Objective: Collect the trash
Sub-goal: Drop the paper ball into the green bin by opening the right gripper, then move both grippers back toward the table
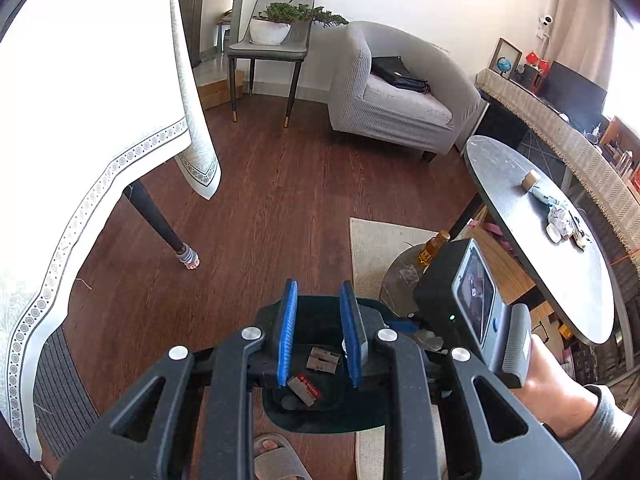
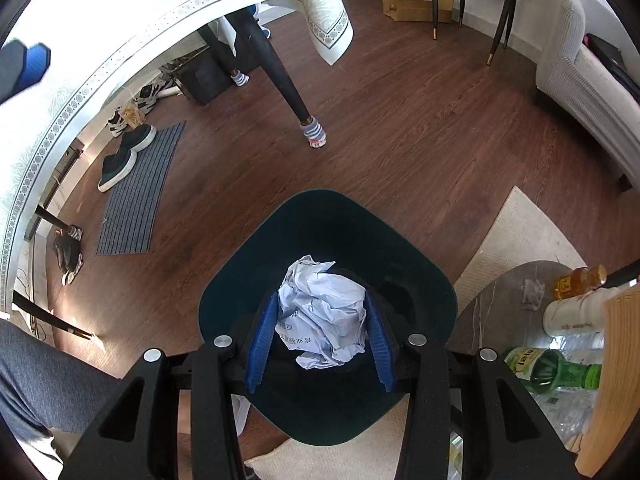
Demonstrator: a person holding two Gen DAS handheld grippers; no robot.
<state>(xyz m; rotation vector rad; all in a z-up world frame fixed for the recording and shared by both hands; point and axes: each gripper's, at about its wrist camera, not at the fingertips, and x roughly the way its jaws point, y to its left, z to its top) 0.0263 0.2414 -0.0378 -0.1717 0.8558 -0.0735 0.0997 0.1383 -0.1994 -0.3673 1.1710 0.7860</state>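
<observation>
A dark green trash bin (image 2: 420, 276) stands on the wood floor below both grippers. My right gripper (image 2: 322, 312) is shut on a crumpled white paper ball (image 2: 324, 312) and holds it over the bin's opening. My left gripper (image 1: 318, 312) is open and empty, above the same bin (image 1: 320, 420). Small wrappers, one grey (image 1: 323, 360) and one with red print (image 1: 306, 390), lie inside the bin. More trash, a crumpled wad (image 1: 560, 222) and a tape roll (image 1: 530, 180), lies on the dark oval table (image 1: 520, 240) at the right.
A table with a white cloth (image 1: 80, 120) stands left, its leg (image 1: 160, 220) near. A grey armchair (image 1: 400, 96) and a chair with a plant (image 1: 276, 40) stand behind. A low marble table (image 2: 500, 308) with bottles (image 2: 556, 372) is right of the bin. Shoes (image 2: 120, 160) lie on a mat.
</observation>
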